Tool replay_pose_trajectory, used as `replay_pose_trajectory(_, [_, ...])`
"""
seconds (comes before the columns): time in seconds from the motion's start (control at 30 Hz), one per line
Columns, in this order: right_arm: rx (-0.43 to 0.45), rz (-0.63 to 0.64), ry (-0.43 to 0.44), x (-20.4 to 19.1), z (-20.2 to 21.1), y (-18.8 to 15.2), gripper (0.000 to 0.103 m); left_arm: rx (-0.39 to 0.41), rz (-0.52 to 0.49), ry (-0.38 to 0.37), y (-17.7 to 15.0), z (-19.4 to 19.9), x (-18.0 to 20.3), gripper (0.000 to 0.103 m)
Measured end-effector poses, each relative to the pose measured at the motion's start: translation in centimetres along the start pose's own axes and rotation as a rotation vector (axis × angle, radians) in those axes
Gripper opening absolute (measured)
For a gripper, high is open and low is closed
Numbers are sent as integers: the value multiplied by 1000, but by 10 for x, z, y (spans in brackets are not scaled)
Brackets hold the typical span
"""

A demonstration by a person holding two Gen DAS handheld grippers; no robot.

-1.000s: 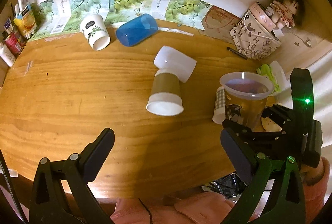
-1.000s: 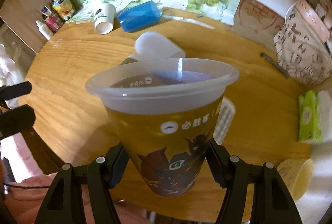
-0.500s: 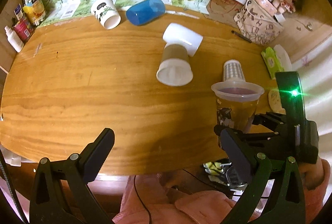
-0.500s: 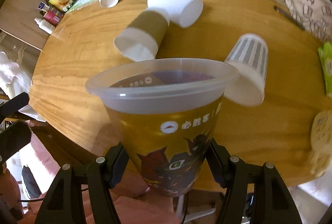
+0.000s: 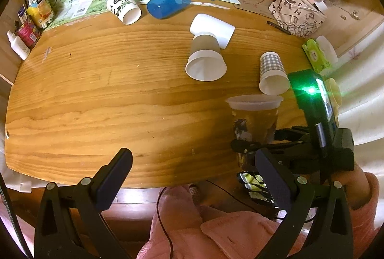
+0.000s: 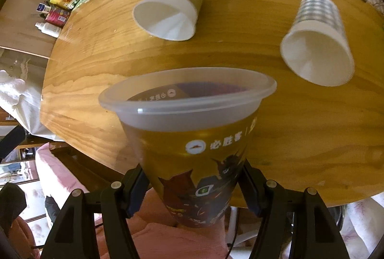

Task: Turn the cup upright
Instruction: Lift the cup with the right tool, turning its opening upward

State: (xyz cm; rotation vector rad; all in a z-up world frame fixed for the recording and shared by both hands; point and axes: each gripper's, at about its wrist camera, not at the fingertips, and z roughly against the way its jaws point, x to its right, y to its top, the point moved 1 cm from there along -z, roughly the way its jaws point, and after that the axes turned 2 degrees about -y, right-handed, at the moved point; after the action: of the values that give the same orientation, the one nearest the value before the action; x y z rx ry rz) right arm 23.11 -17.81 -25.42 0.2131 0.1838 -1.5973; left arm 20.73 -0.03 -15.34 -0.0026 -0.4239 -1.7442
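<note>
My right gripper (image 6: 192, 184) is shut on a translucent yellow plastic cup (image 6: 189, 138) with printed graphics, held upright with its rim on top, at the near edge of the wooden table (image 6: 300, 114). In the left wrist view the same cup (image 5: 254, 119) sits at the right with the right gripper (image 5: 261, 146) clamped low on it. My left gripper (image 5: 192, 167) is open and empty over the table's near edge.
Other cups lie on their sides: a brown-sleeved one (image 5: 206, 54), a white one (image 5: 213, 28), a checked one (image 5: 272, 71), a blue one (image 5: 168, 5) and a leaf-print one (image 5: 123, 6). Bottles (image 5: 26, 26) stand far left; a printed bag (image 5: 297, 14) and tissue pack (image 5: 316, 57) far right.
Both grippers have drawn back toward the table's near edge and risen. The yellow cup stays upright in the right gripper. The left gripper stays open.
</note>
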Motion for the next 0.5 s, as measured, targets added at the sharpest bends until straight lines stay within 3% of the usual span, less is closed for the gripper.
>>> replay_pose_trajectory(0.23, [-29,-1,11,-6,-9,3,68,-12,19,18,8,-6,-6,102])
replay_pose_trajectory(0.5, [-55,-8,37,-4,-15,6,69,-79,81,21,13,-26,-14,102])
